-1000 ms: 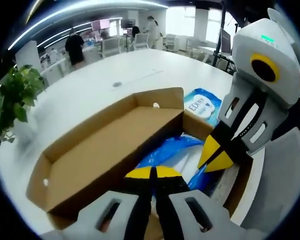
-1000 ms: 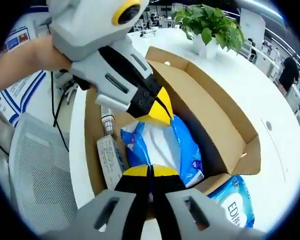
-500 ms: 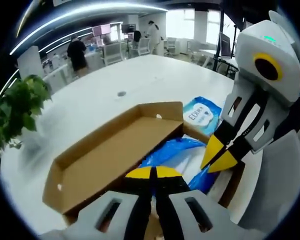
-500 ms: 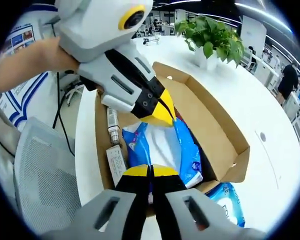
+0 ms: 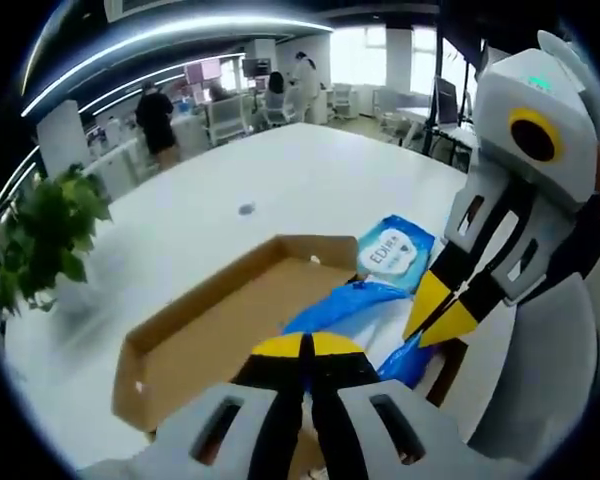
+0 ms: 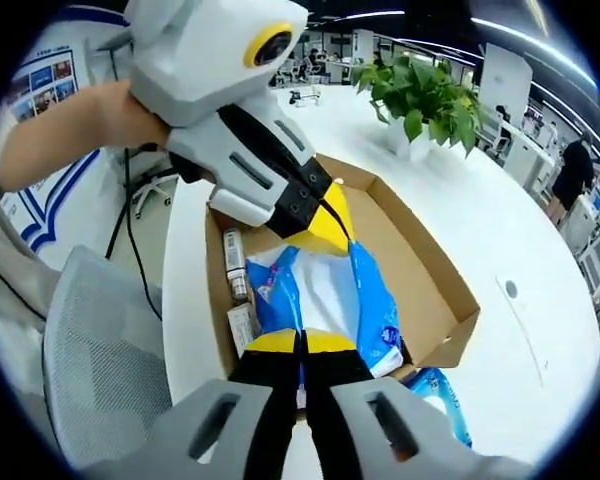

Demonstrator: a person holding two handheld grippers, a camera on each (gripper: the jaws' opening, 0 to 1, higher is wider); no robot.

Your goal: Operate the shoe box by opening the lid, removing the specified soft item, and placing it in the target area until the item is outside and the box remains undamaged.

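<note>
The brown shoe box (image 5: 210, 340) (image 6: 430, 290) lies open on the white table, its lid folded back flat. A soft blue and white packet (image 5: 345, 300) (image 6: 330, 300) hangs above the box's inside, stretched between both grippers. My left gripper (image 5: 305, 345) (image 6: 330, 228) is shut on one end of it. My right gripper (image 6: 300, 342) (image 5: 438, 312) is shut on the opposite end. A hand (image 6: 90, 120) holds the left gripper.
A second blue wipes pack (image 5: 395, 248) (image 6: 440, 400) lies on the table just outside the box. Inside the box lie a small bottle (image 6: 235, 262) and a small carton (image 6: 242, 325). A potted plant (image 5: 40, 235) (image 6: 420, 95) stands on the table; a grey mesh chair (image 6: 100, 370) is beside its edge.
Both grippers have risen with the blue packet held between them, so the box looks smaller and farther below. The box itself has stayed put.
</note>
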